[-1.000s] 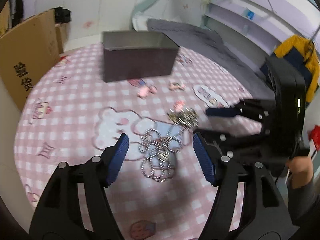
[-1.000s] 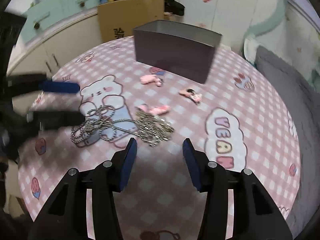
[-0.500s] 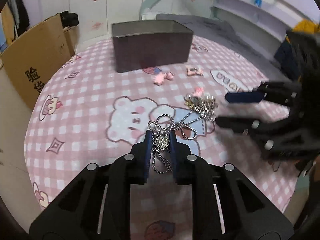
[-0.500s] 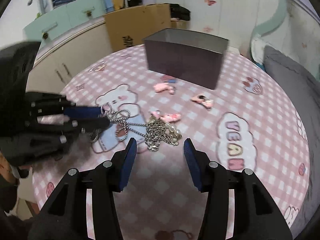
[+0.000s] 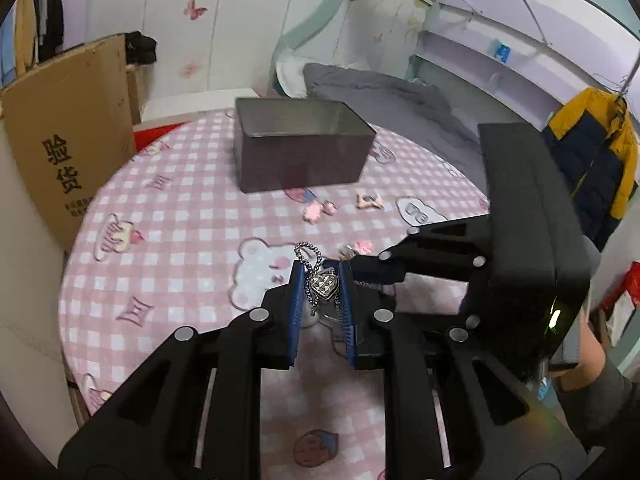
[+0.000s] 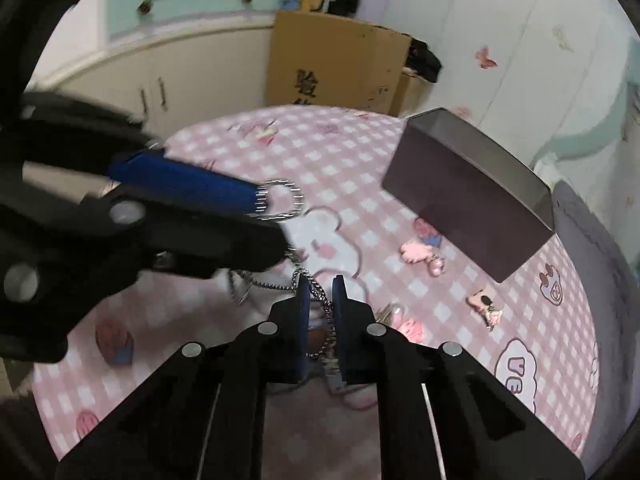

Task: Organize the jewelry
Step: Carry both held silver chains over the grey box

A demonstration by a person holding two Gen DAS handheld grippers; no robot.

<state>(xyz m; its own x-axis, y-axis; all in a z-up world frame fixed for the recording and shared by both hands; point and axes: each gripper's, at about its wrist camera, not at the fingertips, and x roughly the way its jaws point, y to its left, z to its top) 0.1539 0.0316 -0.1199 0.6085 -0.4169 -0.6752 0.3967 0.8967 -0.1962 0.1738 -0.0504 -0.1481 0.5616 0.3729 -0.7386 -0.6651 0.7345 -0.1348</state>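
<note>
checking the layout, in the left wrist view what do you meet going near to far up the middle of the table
left tongs shut on the heart pendant necklace → pink charm on the pink checked cloth → open dark box → grey bedding beyond the table

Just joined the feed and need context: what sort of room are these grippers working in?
Most likely a child's bedroom: a grey bed, butterfly stickers on the wall, a jacket hanging, and a round table in a pink cartoon cloth.
</note>
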